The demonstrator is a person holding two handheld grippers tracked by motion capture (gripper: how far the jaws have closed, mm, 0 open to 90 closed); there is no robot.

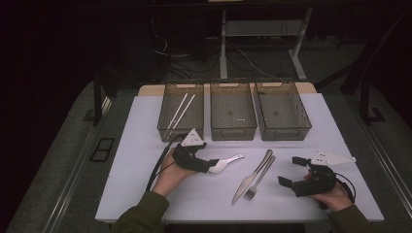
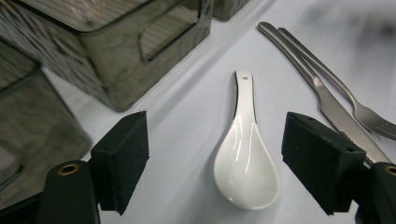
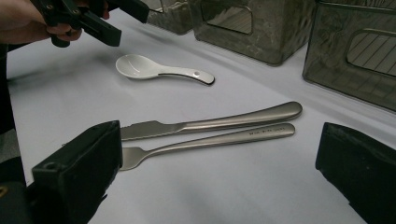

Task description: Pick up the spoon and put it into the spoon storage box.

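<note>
While hovering low over the white spoon, left hand-held gripper released, jaws wide on either side of the bowl, pads clear of it. Spoon flat on the table, handle running straight ahead from the jaws toward the knife and fork. Right hand-held gripper also released, farther off beside the cutlery.

1. Spoon: glossy white, beside the knife.
2. Knife and fork: plain brushed silver-grey.
3. Bins beyond the knife: smoky translucent grey, ribbed.
4. Table: pale, unpatterned.
5. Left gripper: black.
</note>
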